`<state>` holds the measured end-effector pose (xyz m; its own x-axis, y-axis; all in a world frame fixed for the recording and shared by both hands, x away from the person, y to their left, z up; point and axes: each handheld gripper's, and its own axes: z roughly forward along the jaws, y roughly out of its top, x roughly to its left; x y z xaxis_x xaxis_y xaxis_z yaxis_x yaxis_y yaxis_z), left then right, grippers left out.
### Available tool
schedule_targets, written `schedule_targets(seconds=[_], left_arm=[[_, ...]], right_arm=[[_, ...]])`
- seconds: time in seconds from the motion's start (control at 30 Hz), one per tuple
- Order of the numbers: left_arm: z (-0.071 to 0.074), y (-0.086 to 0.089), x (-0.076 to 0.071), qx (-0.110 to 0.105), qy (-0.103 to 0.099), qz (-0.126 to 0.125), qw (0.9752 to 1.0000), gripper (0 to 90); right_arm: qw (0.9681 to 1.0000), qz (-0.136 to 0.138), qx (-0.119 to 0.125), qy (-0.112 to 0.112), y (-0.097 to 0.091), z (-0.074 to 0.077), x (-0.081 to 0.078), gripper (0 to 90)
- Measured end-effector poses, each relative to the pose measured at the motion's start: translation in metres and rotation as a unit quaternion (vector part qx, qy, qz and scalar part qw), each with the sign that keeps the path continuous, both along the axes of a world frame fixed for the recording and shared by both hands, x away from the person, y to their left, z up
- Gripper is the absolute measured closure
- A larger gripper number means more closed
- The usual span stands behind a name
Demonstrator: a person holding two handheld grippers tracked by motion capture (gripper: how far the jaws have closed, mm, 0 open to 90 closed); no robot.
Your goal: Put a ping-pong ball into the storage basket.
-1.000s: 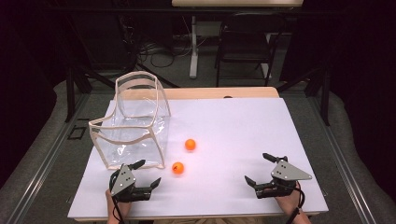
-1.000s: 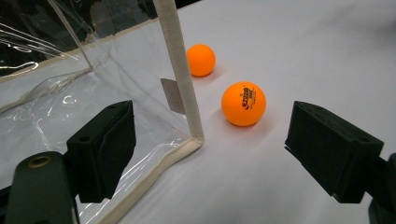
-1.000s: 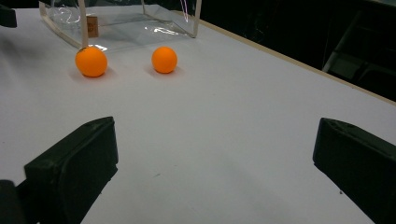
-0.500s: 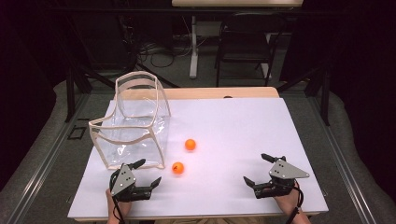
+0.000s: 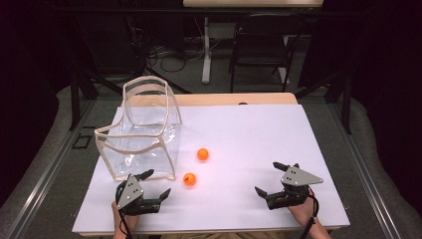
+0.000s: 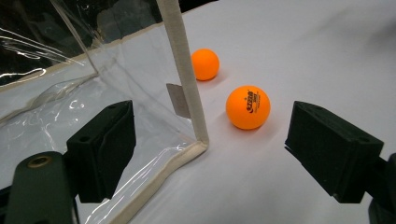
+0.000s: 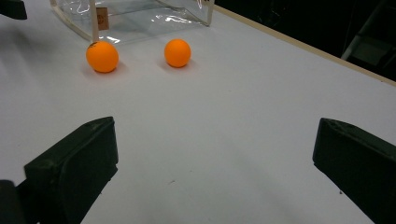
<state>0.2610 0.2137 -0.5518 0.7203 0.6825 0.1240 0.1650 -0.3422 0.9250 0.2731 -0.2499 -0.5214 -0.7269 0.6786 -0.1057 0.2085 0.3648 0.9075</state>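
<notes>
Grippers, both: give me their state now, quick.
Left gripper: open, holding nothing.
Right gripper: open, holding nothing.

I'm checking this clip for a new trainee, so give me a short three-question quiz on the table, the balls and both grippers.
1. True or false: the left gripper is shut on an orange ball.
2. How many orange balls lie on the white table?
3. Which gripper is closer to the clear bag? A) left B) right

Key
1. False. Its jaws stand open, and the nearer ball lies free on the table between and beyond them.
2. Two: the nearer ball and the farther ball, both outside the bag.
3. A. The bag's trimmed corner stands just in front of it in the left gripper view.
</notes>
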Motion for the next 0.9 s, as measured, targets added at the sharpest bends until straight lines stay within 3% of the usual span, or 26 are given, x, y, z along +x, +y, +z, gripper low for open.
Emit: schedule_targets(seconds=[0.9], left_arm=[[0.001,-0.001,-0.001,-0.001,-0.007,-0.004,1.0000,15.8]], right_arm=[[0.9987,0.047,-0.009,0.013,0.042,0.023,0.027,0.0]])
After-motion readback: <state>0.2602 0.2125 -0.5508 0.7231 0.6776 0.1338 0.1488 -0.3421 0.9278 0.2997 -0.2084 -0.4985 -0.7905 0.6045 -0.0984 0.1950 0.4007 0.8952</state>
